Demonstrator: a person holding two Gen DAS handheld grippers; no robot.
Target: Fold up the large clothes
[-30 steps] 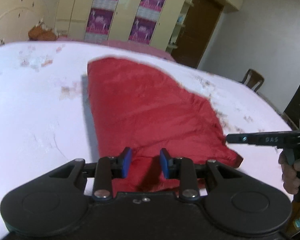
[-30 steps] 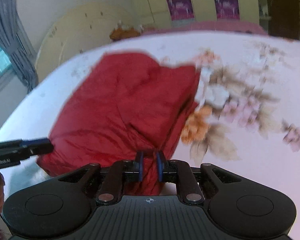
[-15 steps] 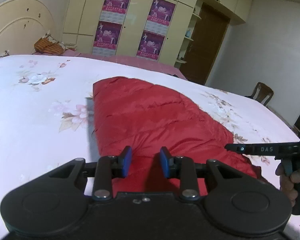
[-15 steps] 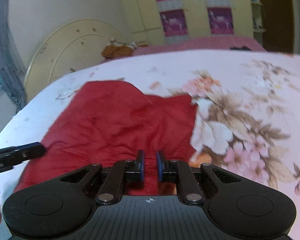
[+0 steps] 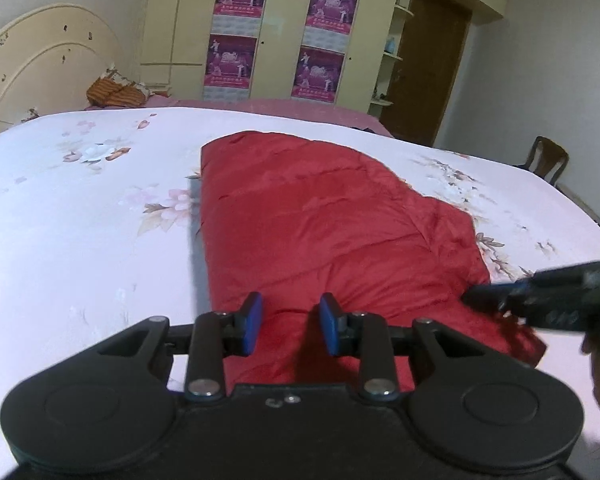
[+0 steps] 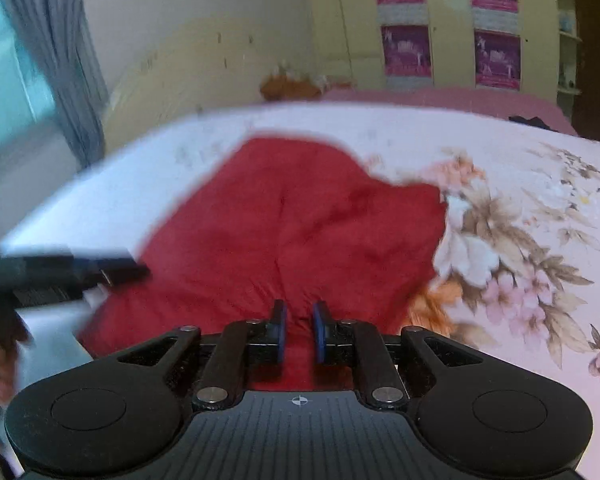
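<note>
A large red padded garment (image 5: 324,228) lies folded flat on the flowered bed sheet (image 5: 80,232); it also shows in the right wrist view (image 6: 300,232). My left gripper (image 5: 290,328) is open and empty above the garment's near left edge. My right gripper (image 6: 298,332) is open with a narrow gap, empty, above the garment's near right part. In the left wrist view the right gripper (image 5: 548,296) enters from the right at the garment's near corner. In the right wrist view the left gripper (image 6: 72,270) enters from the left.
A cream headboard (image 5: 40,76) and an orange bundle (image 5: 116,94) stand at the bed's far left. Wardrobes with purple posters (image 5: 280,36) and a brown door (image 5: 424,64) line the back wall. A wooden chair (image 5: 546,160) stands at right. A window curtain (image 6: 56,60) hangs at left.
My right gripper has opened a little and let go of the red garment, which now lies flat. Both grippers have lifted slightly and the views have tilted up.
</note>
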